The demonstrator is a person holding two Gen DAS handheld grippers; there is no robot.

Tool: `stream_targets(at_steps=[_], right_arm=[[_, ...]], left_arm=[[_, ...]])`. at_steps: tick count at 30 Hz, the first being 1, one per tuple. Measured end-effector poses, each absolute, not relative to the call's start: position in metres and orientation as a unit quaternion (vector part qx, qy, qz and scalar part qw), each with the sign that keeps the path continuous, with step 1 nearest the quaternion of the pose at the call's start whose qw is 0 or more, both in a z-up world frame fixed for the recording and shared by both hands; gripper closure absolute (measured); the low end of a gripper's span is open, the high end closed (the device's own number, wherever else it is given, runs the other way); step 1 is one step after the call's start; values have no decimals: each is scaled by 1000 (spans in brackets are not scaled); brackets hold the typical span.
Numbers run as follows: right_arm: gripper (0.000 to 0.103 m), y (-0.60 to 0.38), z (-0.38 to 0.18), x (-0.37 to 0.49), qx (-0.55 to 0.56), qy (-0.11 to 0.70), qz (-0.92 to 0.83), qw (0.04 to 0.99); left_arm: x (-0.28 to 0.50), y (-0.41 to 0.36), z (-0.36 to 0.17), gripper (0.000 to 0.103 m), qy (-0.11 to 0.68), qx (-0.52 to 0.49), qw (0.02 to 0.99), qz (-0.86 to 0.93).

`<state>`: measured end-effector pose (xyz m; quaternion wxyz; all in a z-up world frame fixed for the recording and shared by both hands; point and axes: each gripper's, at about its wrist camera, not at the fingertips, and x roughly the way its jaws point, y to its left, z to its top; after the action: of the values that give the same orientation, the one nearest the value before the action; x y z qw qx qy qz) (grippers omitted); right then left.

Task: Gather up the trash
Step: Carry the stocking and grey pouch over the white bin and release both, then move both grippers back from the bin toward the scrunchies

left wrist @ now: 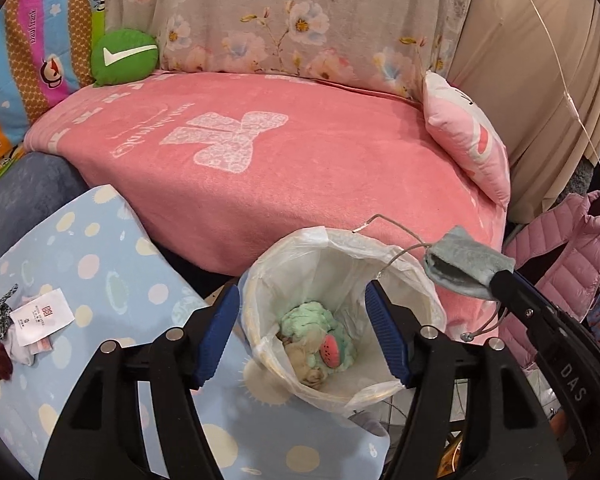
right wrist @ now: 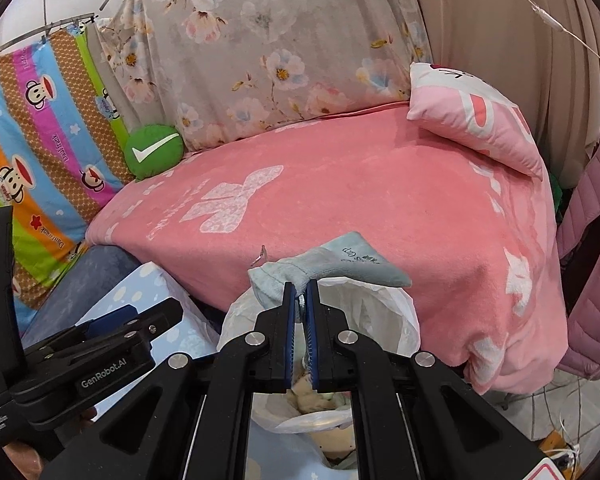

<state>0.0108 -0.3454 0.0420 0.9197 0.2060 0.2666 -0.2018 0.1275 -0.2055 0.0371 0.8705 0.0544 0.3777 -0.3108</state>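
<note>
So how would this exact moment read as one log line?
left gripper: open above bin | right gripper: shut on grey sock | sock: over bin, unreleased

Black plastic left gripper (left wrist: 303, 334) and right gripper (right wrist: 301, 332), blue ribbed pads (left wrist: 386, 332), silver screws, white "GenRobot.AI" lettering.
</note>
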Motion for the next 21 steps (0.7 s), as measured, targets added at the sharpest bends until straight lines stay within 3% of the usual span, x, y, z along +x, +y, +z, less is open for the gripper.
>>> stream_targets(at_steps=[9, 12, 16, 21], right_arm=[[96, -338, 33, 30, 201, 282, -190, 919], [88, -336, 27, 43, 200, 293, -183, 917], [69, -328, 20, 58, 174, 313, -190, 914], [58, -309, 24, 56, 167, 311, -174, 919]], left_arm=[[134, -188, 33, 36, 376, 56, 881, -282], [139, -181, 30, 35, 379, 52, 884, -270], [143, -169, 29, 31, 381, 43, 887, -258], [144, -155, 28, 30, 381, 37, 890, -247]])
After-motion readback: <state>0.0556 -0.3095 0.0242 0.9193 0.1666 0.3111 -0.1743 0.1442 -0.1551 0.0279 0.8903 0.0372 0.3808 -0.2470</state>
